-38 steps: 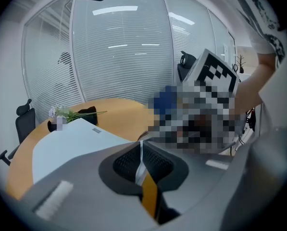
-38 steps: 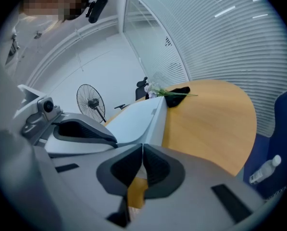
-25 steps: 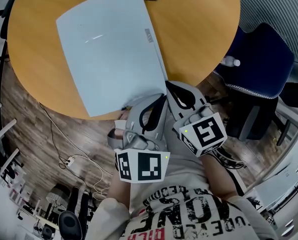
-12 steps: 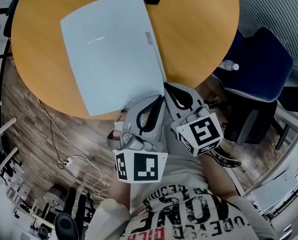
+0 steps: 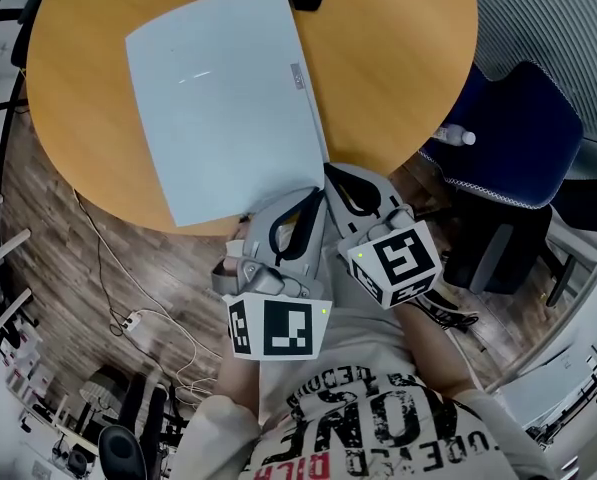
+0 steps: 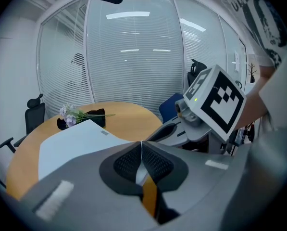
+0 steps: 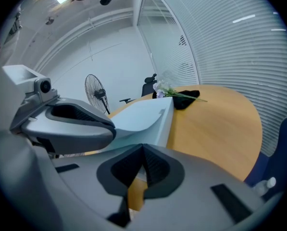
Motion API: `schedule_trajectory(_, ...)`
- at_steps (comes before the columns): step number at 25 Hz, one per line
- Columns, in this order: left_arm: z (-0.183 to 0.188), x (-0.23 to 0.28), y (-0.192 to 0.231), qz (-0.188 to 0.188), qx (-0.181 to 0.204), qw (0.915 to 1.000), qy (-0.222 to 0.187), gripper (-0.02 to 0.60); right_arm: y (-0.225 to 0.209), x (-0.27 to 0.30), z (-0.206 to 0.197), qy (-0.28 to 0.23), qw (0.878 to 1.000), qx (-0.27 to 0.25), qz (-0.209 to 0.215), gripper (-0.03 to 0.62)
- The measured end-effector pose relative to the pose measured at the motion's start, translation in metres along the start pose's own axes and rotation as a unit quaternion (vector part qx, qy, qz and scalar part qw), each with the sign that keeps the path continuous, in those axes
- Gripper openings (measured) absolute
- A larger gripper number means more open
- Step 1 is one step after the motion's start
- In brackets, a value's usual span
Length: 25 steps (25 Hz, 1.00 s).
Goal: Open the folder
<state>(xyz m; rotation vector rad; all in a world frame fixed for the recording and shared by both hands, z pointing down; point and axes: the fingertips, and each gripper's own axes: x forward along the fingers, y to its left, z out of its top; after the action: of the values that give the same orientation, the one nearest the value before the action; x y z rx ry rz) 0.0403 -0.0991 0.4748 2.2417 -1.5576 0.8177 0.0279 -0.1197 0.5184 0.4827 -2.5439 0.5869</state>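
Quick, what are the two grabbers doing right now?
Left gripper: closed at the folder's near corner; a pinch on it cannot be told.
Right gripper: closed, nothing seen between its jaws.

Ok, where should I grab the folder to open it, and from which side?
Probably the near right corner of the folder, at the table rim, coming in low from your side. It lies flat and closed, so only an edge offers the gripper a thin bite. In the right gripper view the cover seems to bow up there, beside the left gripper. Pinch the top cover alone.
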Motion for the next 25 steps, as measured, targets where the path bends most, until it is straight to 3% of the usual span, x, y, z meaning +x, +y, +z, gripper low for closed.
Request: schedule_trajectory(25, 0.0026, -0.0051, -0.0001, 0.015, -0.015, 0.9997, -0.011, 0.018, 0.0005, -0.0017, 0.0015, -0.005, 1.0, -0.009, -0.003, 0.012)
